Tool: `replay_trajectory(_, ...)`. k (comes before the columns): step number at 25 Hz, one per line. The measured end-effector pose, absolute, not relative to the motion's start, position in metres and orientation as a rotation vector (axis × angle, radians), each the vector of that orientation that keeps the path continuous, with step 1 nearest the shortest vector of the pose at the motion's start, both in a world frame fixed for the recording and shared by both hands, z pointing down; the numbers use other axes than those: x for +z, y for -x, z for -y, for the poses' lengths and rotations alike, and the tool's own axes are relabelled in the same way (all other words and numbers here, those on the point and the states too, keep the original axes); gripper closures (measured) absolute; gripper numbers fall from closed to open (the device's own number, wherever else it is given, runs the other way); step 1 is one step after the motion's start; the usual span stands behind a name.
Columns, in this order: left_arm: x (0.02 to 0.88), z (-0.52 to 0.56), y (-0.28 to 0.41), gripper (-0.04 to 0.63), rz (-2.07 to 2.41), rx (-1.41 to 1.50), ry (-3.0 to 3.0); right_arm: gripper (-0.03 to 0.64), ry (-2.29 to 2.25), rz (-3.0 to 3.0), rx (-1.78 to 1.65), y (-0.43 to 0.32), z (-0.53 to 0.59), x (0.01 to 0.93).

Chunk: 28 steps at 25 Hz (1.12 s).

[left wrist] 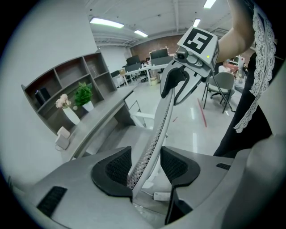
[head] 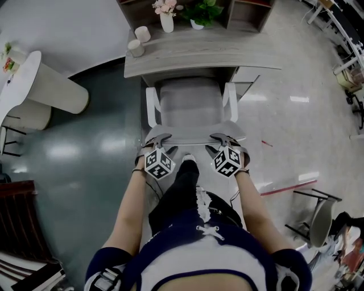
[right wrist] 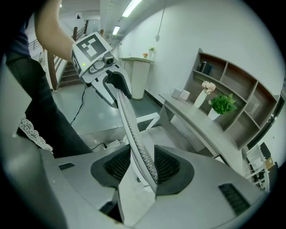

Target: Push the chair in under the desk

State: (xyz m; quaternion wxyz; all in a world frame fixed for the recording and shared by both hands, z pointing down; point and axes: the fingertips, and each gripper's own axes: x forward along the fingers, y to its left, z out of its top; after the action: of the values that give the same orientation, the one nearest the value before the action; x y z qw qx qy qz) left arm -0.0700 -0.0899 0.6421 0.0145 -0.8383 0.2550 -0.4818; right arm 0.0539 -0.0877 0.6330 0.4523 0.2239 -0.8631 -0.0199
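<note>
A grey office chair (head: 190, 102) with white armrests stands facing the grey desk (head: 193, 54), its seat partly under the desk's front edge. The thin mesh backrest (head: 190, 132) is nearest me. My left gripper (head: 161, 142) grips the left part of its top edge, and my right gripper (head: 223, 142) the right part. In the left gripper view, the backrest (left wrist: 163, 120) runs between the jaws of that gripper (left wrist: 146, 166), which are shut on it. The right gripper view shows the same: the backrest (right wrist: 129, 125) is clamped in that gripper (right wrist: 142, 164).
On the desk stand a vase of flowers (head: 166, 17), a potted plant (head: 202, 11) and two cups (head: 136, 45). A white pedestal table (head: 51, 88) is at the left. Another chair (head: 318, 219) and a red floor line (head: 287, 187) lie at the right. My foot (head: 189, 165) is just behind the backrest.
</note>
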Motion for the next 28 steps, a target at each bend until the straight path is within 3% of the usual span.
replay_trajectory(28, 0.638, 0.13, 0.068, 0.394, -0.76, -1.472, 2.63, 0.457, -0.554, 2.124, -0.041, -0.056, 0.129, 0.632)
